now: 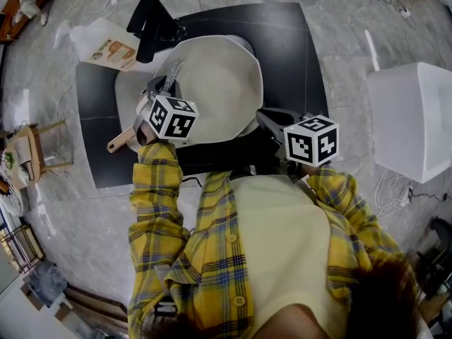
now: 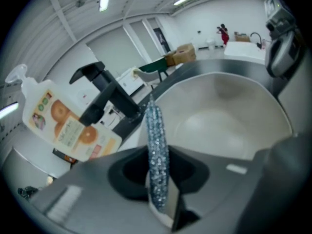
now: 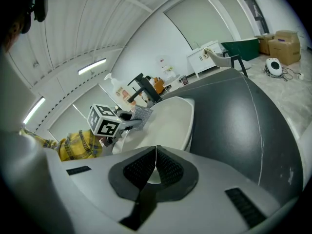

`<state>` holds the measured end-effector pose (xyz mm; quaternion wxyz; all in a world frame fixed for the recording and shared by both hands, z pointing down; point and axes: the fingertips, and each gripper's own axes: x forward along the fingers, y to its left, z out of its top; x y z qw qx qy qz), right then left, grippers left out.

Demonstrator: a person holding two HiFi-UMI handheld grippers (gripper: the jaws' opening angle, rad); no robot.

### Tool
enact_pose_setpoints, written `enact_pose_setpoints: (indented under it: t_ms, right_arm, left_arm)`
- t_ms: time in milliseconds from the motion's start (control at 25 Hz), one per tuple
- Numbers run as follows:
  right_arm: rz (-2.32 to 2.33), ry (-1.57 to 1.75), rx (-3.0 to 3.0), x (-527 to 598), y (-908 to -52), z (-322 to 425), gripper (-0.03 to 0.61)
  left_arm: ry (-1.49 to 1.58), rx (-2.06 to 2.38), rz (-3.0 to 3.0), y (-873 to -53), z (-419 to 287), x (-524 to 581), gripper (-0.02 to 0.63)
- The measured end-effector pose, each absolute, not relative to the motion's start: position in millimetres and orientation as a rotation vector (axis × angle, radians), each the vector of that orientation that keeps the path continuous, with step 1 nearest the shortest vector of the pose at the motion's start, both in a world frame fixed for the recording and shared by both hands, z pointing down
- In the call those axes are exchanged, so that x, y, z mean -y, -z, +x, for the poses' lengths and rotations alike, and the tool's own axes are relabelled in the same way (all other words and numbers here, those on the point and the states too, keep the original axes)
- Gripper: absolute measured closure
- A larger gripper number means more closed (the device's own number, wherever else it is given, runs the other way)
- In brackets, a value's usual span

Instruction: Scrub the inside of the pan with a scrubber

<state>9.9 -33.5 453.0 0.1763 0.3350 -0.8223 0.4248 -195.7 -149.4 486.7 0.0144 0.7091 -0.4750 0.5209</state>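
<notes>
A wide cream pan (image 1: 219,83) lies on a black mat (image 1: 282,41). My left gripper (image 1: 166,89) hangs over the pan's left side, shut on a flat silvery scrubber (image 1: 171,75). In the left gripper view (image 2: 158,189) the scrubber (image 2: 157,145) stands on edge between the jaws, with the pan's bowl (image 2: 229,121) beyond it. My right gripper (image 1: 272,122) sits at the pan's near right rim. Its pads (image 3: 146,167) are pressed together with nothing visible between them. The right gripper view (image 3: 156,155) shows the pan (image 3: 170,123), the scrubber (image 3: 140,113) and the left gripper (image 3: 127,122) ahead.
A soap bottle with an orange label (image 1: 106,44) (image 2: 63,126) and a black angled stand (image 1: 152,23) (image 2: 105,94) sit at the mat's far left. A wooden handle (image 1: 119,142) pokes out below the left gripper. A white box (image 1: 417,119) stands to the right, a small wooden stool (image 1: 28,154) at the left.
</notes>
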Motion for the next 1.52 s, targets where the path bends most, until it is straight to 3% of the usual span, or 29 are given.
enact_pose_setpoints:
  t_ms: [640, 1520]
  right_arm:
    - [0.914, -1.197, 2.341, 31.5, -451.7, 5.4, 0.565]
    - [0.906, -1.191, 2.342, 30.7, -451.6, 4.3, 0.565]
  left_arm:
    - [-1.604, 1.298, 2.233, -495.8, -182.8, 102.2, 0.525]
    - [-1.339, 1.14, 2.225, -503.4, -139.9, 51.3, 0.525]
